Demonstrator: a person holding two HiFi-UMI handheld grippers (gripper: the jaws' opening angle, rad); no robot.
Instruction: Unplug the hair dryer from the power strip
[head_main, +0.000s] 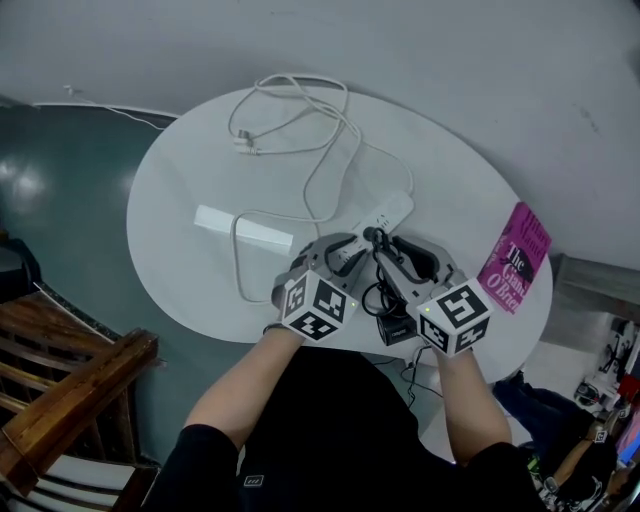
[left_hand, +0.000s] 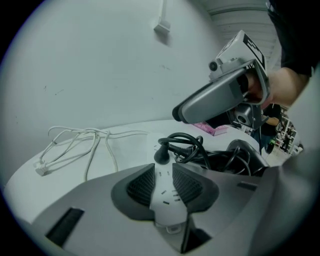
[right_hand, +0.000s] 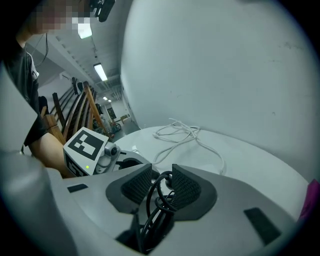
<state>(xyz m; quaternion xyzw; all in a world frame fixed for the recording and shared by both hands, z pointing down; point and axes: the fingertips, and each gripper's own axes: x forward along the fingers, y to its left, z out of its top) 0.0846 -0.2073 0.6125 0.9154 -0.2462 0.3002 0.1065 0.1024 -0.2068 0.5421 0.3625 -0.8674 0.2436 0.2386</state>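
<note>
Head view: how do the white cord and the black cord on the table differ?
The white cord sprawls in wide loose loops across the far tabletop; the black cord is bunched in tight coils beside the power strip. The white cord's plug lies free; the black cord's plug stands in the power strip. Both lead to that strip.

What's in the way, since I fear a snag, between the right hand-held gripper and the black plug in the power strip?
The coiled black cord: its loops lie between the right hand-held gripper's pads, in front of the black plug seated in the power strip. Nothing else visible blocks it.
</note>
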